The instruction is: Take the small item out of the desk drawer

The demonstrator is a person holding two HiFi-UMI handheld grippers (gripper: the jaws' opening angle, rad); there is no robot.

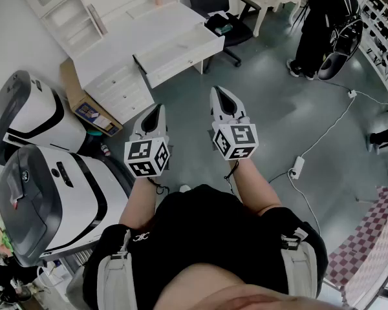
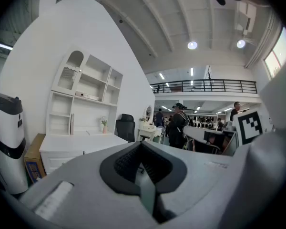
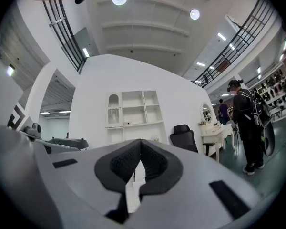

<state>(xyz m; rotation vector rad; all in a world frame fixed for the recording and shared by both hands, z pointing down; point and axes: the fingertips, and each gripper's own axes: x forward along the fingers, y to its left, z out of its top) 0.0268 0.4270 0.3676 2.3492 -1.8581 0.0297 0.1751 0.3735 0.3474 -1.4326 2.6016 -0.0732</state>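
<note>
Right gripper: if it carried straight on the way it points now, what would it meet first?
Probably the open drawer of the white desk. The right gripper, jaws shut, aims at it across the floor with nothing between, though depth is hard to judge.

Head view: set overhead, facing steeply down past the person's arms onto the left gripper (image 1: 156,108), the right gripper (image 1: 220,93) and the floor. Each gripper view: set close behind its own jaws, facing roughly level. All three views share the white desk (image 1: 132,44) and the black office chair (image 1: 227,26), both well off.
</note>
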